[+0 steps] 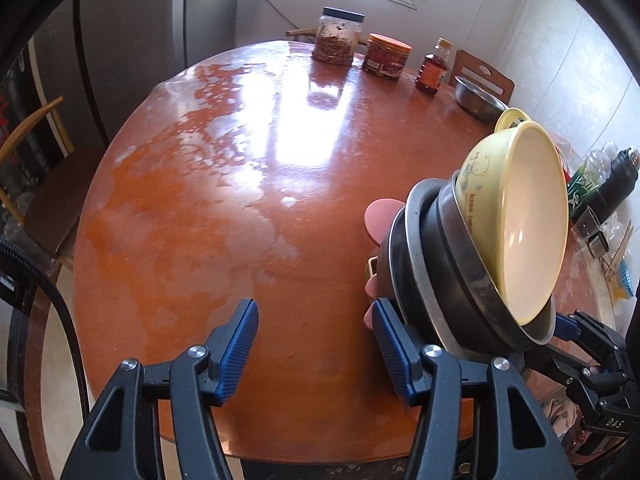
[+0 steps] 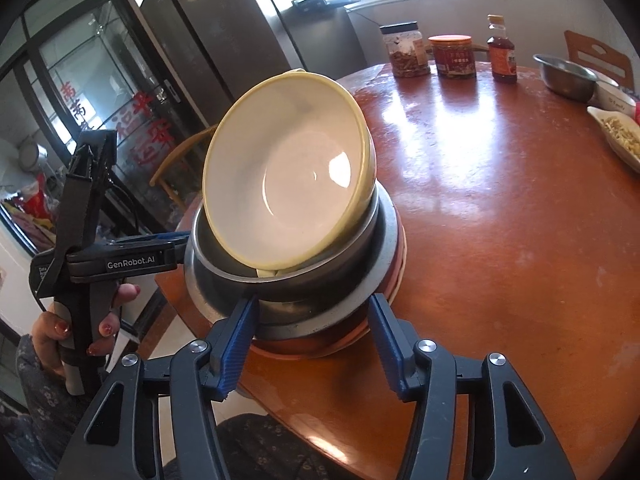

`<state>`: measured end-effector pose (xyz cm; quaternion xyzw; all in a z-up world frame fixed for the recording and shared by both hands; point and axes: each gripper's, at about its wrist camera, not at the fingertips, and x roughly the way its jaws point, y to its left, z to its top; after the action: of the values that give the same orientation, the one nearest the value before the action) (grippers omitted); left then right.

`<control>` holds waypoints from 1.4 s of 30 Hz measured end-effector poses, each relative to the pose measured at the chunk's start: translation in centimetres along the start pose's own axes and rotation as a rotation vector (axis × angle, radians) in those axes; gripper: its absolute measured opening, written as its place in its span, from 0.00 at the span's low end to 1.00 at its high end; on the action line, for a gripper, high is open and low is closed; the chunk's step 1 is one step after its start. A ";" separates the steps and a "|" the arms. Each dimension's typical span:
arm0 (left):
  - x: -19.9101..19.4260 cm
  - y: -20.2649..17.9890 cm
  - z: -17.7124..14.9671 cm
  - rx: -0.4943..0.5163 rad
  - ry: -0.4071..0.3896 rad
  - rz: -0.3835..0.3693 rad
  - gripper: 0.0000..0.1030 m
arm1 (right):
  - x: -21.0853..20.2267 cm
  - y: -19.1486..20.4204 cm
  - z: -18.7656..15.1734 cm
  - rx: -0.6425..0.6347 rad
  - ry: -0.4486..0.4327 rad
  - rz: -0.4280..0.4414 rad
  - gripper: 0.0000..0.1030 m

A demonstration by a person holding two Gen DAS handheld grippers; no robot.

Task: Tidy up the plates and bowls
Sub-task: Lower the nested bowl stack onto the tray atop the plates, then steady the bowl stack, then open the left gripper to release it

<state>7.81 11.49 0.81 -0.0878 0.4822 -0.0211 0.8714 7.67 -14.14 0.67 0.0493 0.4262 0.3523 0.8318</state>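
Note:
A stack of bowls and plates stands near the front edge of the round wooden table [image 2: 500,220]. A yellow bowl [image 2: 288,176] with a white inside lies tilted on top of steel bowls [image 2: 288,276], with pink plates [image 2: 396,264] beneath. In the left wrist view the yellow bowl [image 1: 520,216] and steel bowls [image 1: 432,264] are at the right. My right gripper [image 2: 314,328] is open, its fingers on either side of the stack's lower part. My left gripper [image 1: 316,344] is open and empty just left of the stack; it also shows in the right wrist view [image 2: 132,248].
At the table's far side stand a dark-lidded jar [image 1: 338,36], an orange-lidded jar [image 1: 386,56], a sauce bottle [image 1: 434,66] and a steel basin [image 1: 478,98]. A dish of food [image 2: 620,136] is at the right. Wooden chairs [image 1: 44,176] ring the table. A fridge [image 2: 240,28] stands behind.

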 end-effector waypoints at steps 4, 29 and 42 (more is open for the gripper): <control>0.5 -2.2 0.8 0.029 -0.005 -0.025 0.57 | -0.9 -1.6 -0.1 0.014 -0.012 -0.028 0.57; 3.3 -12.3 2.2 0.170 0.032 -0.044 0.57 | -6.3 -9.4 -1.1 0.085 -0.065 -0.130 0.57; 3.8 -14.0 2.3 0.195 0.041 -0.046 0.57 | -7.4 -10.4 -1.4 0.101 -0.074 -0.139 0.57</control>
<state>12.51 -2.47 1.25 -0.0132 0.4932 -0.0899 0.8651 9.44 -26.85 0.77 0.0746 0.4147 0.2699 0.8658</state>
